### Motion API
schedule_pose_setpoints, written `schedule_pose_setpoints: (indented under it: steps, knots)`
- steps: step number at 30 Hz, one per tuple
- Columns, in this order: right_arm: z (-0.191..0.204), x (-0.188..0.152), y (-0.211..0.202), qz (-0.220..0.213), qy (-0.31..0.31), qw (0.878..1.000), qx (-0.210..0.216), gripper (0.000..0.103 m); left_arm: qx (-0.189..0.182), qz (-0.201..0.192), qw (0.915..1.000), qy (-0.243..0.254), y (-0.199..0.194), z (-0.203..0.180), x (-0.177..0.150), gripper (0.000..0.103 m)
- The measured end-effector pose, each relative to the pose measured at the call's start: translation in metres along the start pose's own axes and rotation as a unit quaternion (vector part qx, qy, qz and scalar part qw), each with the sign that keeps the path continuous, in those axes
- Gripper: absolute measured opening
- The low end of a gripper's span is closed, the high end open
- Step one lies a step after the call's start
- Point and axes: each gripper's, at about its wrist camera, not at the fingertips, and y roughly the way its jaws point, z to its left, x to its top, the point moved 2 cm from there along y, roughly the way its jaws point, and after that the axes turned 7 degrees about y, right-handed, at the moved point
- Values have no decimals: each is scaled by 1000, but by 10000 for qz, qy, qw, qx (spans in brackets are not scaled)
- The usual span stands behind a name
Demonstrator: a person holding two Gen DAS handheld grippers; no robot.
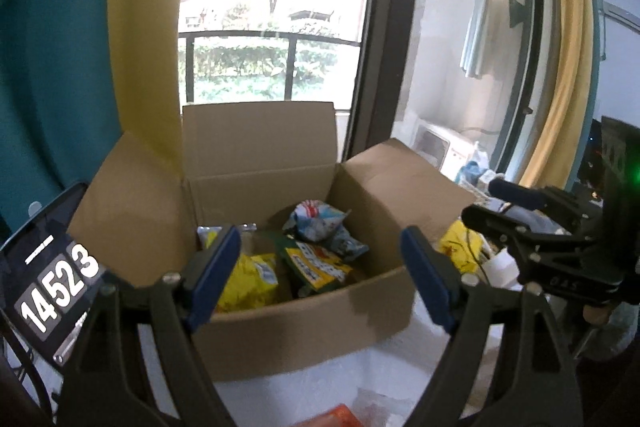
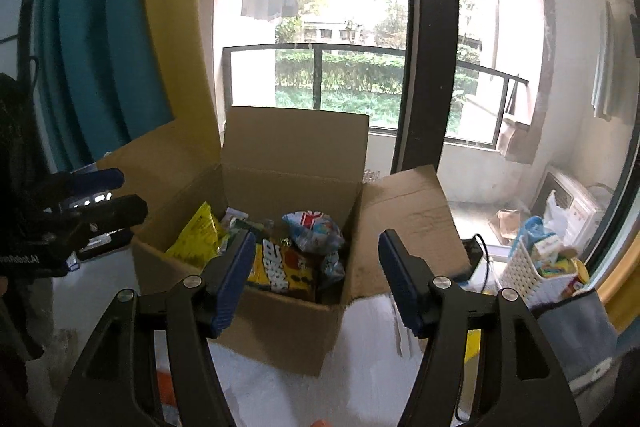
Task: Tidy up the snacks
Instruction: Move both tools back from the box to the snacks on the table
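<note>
**Both jaws wide and empty, facing the open box**

Left gripper (image 1: pixel 320 275): jaws spread wide, nothing between the blue pads, no contact with anything. Right gripper (image 2: pixel 316 279): likewise well open, empty. Both pitched downward toward the cardboard box (image 1: pixel 304 327), which stands straight ahead of each and serves as the landmark here.

Inside the box — a loose heap of snacks: a yellow packet (image 1: pixel 248 281) against the near wall on the left side, a green-and-yellow packet (image 1: pixel 316 267) toward the middle, a crumpled blue-and-white bag (image 1: pixel 320 227) behind it near the far wall. Long axes hard to judge, the packets lying tilted and overlapping. From the right wrist view, another yellow bag (image 2: pixel 200 235) propped against the box's left wall.

Outside the box, in front of its near wall: an orange packet (image 1: pixel 340 417) on the white surface, low at the frame edge, just below and between the left jaws — likely nearer the left hand than the right. Beyond the box's right flap, a white slotted basket (image 2: pixel 536 275) with more packets.

All four flaps up or splayed outward; the near wall the edge to clear on entry, with open room above the box.
</note>
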Motion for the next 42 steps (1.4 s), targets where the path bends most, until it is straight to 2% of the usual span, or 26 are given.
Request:
schedule_pose_setpoints:
  steps: [9,15,20,23,26,30,32,33,36,42]
  knots:
    - [-9,-25,-39,46,-29,10000,-28,67,-83,28,9999,71,-30,-28,-22,83]
    - [-33,-57,-49,259,166,9995,-17,67,-68,325,9994,-19,-35,-41,-50,83]
    - [-60,-99,-42,750,386,9964,59,67,-13,660,9977,-125,-35,-45,-82,83]
    - [-72,-129,-35,1118,469,9923,256,68,25,881,9958,-256,-32,-43,-104,83]
    - [-80,-158,-23,1458,493,9870,469,71,82,1104,9930,-413,-30,-38,-126,83]
    - [-92,-189,-9,1853,610,9796,493,73,206,1437,9875,-615,-29,-30,-160,83]
    - [-95,-198,-7,1997,738,9752,601,79,272,1526,9855,-692,-31,-24,-171,83]
    - [-95,-203,-7,2084,813,9725,647,82,315,1568,9845,-725,-33,-21,-177,83]
    - [-92,-213,-13,2199,920,9687,686,82,461,1675,9813,-833,-44,-11,-194,83]
    - [-59,-232,-34,2466,844,9626,745,83,837,1839,9745,-974,-77,13,-221,83]
